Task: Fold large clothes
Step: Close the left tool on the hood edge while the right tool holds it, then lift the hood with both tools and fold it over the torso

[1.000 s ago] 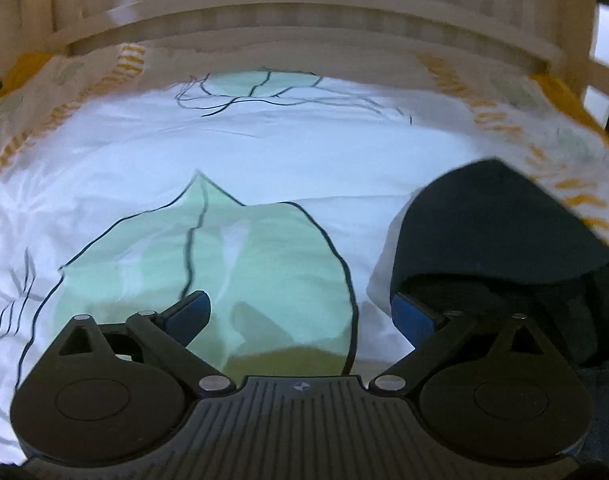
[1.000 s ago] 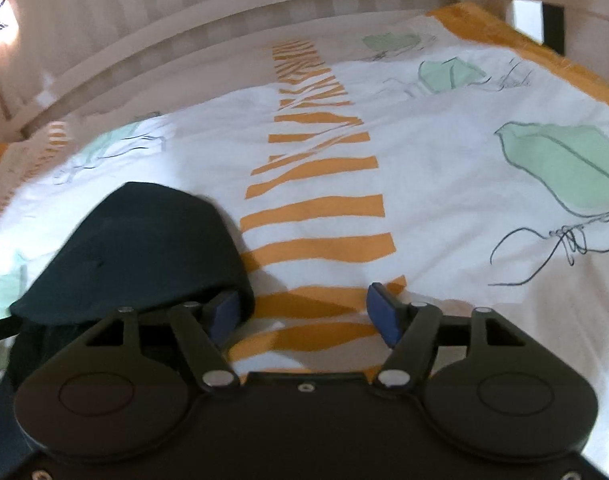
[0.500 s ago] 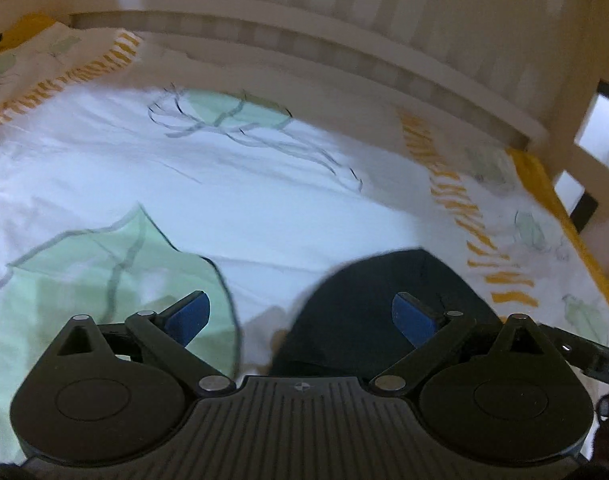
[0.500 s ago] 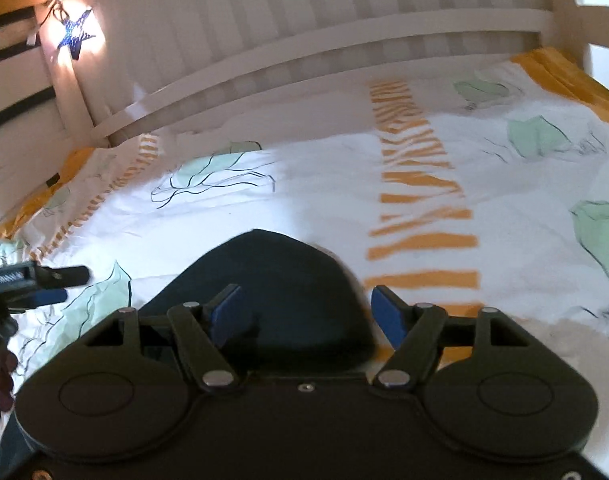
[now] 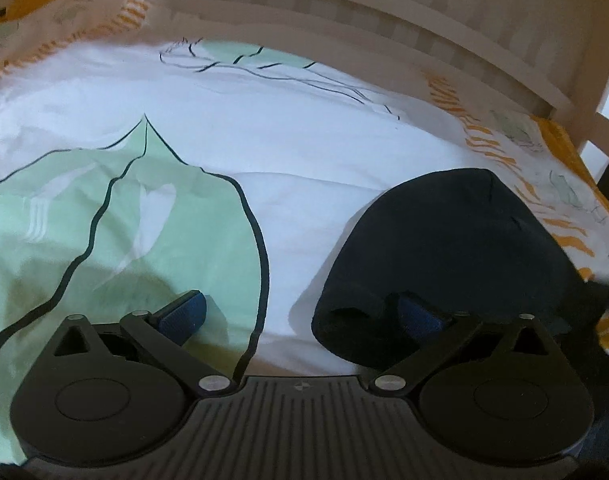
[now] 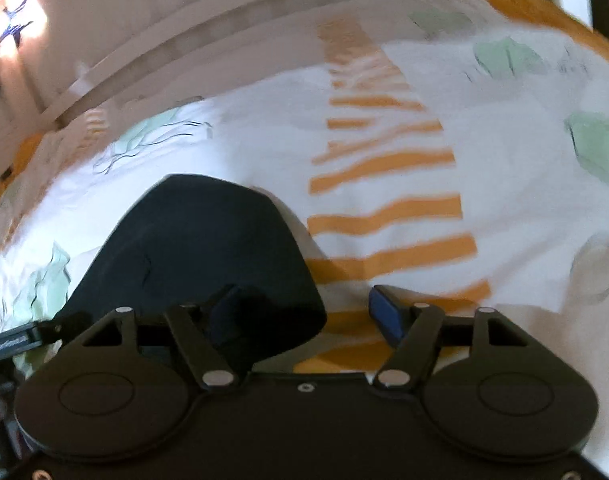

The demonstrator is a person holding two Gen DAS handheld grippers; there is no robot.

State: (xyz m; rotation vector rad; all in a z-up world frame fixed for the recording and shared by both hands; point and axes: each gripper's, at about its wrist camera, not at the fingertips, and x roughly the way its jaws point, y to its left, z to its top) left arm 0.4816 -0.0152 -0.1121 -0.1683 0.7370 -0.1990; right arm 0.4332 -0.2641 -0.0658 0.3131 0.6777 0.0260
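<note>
Bedding printed with green leaves and orange stripes [image 6: 388,208] is filling both views, with a slatted bed rail [image 5: 344,12] arching along the top of each frame. Compared with 1 second ago, the dark garment [image 5: 448,248] is sitting lower and closer in both pictures: its rounded hood-like end is now reaching down to the fingers. The left gripper [image 5: 300,312] is standing wide open at lower centre, its right-hand pad buried in a fold of the cloth while the other pad is lying over the green leaf [image 5: 124,220]. The right gripper [image 6: 304,316] is likewise spread wide, its left-hand pad hidden behind the garment's edge, its other pad clear over the stripes. Neither is pinching anything yet. Both hands seem to be lining up on the garment's 2 sides, so a grab to spread or fold it looks close.
</note>
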